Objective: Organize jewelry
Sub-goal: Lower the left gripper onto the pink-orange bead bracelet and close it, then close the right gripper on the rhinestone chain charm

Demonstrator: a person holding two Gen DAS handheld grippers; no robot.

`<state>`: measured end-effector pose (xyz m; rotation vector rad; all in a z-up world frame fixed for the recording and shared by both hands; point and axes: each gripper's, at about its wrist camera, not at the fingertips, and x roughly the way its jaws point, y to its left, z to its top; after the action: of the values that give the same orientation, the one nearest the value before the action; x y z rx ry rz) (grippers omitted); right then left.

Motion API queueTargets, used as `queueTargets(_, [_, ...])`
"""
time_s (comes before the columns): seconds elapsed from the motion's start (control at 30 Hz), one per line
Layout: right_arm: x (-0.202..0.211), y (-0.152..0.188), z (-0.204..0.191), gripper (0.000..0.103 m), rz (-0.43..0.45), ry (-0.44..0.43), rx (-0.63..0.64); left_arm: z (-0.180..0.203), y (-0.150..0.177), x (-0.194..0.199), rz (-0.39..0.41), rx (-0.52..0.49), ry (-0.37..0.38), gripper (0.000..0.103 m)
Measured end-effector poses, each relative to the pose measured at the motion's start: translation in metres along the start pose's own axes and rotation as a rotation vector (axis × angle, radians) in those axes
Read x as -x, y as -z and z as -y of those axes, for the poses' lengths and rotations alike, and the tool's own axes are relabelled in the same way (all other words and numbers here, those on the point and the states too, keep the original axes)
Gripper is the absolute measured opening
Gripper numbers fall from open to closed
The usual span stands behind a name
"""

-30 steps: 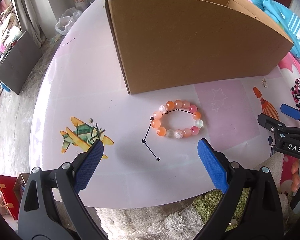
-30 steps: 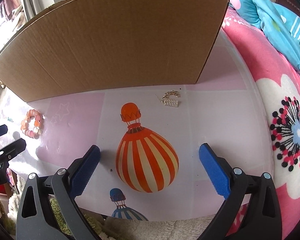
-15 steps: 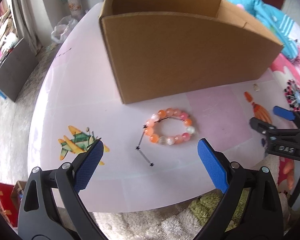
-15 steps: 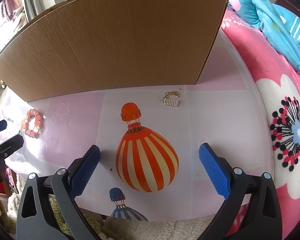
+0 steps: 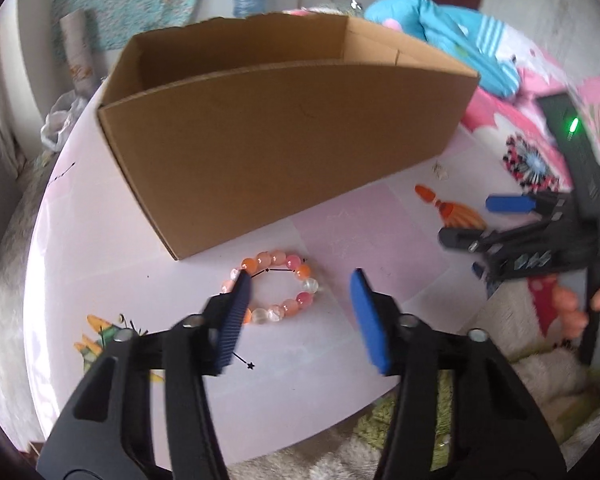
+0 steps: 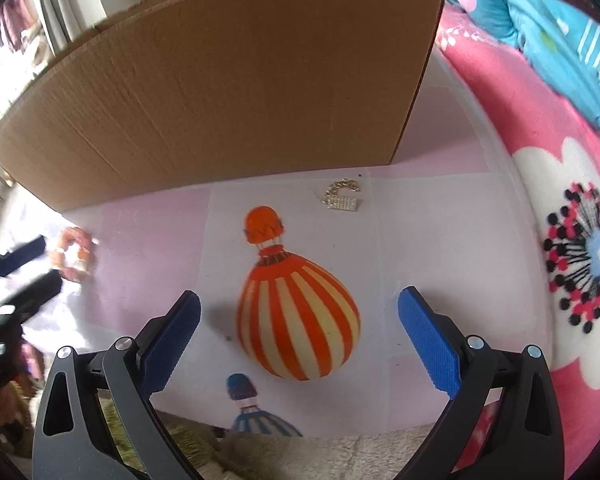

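Observation:
An orange, pink and white bead bracelet point(image 5: 278, 287) lies flat on the pale pink table point(image 5: 100, 240) in front of an open cardboard box point(image 5: 284, 144). My left gripper point(image 5: 300, 284) is open and hangs just above the bracelet, its left pad over the ring's left side. The bracelet also shows blurred in the right wrist view point(image 6: 73, 254). A small gold chain piece point(image 6: 341, 199) lies near the box's right corner; it also shows in the left wrist view point(image 5: 440, 170). My right gripper point(image 6: 299, 314) is open and empty over a striped balloon print point(image 6: 296, 316).
The box wall point(image 6: 220, 104) stands close behind both pieces. A pink flowered blanket point(image 6: 572, 248) and a blue cloth point(image 6: 540, 20) lie to the right. The table's front edge meets a fluffy rug point(image 5: 300, 456). The right gripper point(image 5: 476, 220) shows at the right in the left wrist view.
My left gripper has moved forward and down over the bracelet and its jaws have narrowed. My right gripper has stayed nearly still.

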<state>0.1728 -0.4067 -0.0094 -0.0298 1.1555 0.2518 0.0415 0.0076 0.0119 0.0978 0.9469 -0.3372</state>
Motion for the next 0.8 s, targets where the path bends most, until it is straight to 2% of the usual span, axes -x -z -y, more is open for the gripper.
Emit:
queueTargets(0.07, [0.008,-0.003,0.005,0.096,0.033,-0.034,-0.032,0.001,0.0,-0.004,-0.029,-0.023,-0.025,0.037])
queueTargets(0.1, [0.012,-0.005,0.007,0.096,0.055,-0.04,-0.037,0.001,0.001,-0.006,-0.037,-0.031,-0.03,0.032])
queueTargets(0.17, [0.02,-0.009,0.008,0.095,0.1,-0.035,-0.041,0.001,0.002,-0.01,-0.054,-0.052,-0.024,0.03])
queueTargets(0.27, [0.025,-0.018,0.01,0.087,0.136,-0.013,-0.046,0.001,0.002,-0.011,-0.056,-0.072,-0.02,0.028])
queueTargets(0.37, [0.02,-0.025,0.012,0.078,0.139,-0.009,-0.07,-0.001,0.001,-0.012,-0.058,-0.086,-0.016,0.026])
queueTargets(0.57, [0.008,-0.034,0.016,0.056,0.132,-0.01,-0.089,-0.004,0.0,-0.014,-0.058,-0.099,-0.012,0.013])
queueTargets(0.63, [0.003,-0.037,0.02,0.045,0.125,-0.007,-0.093,-0.006,0.0,-0.013,-0.059,-0.094,-0.006,0.011])
queueTargets(0.8, [-0.006,-0.041,0.022,0.035,0.116,0.005,-0.084,-0.007,0.0,-0.014,-0.058,-0.086,0.001,0.009])
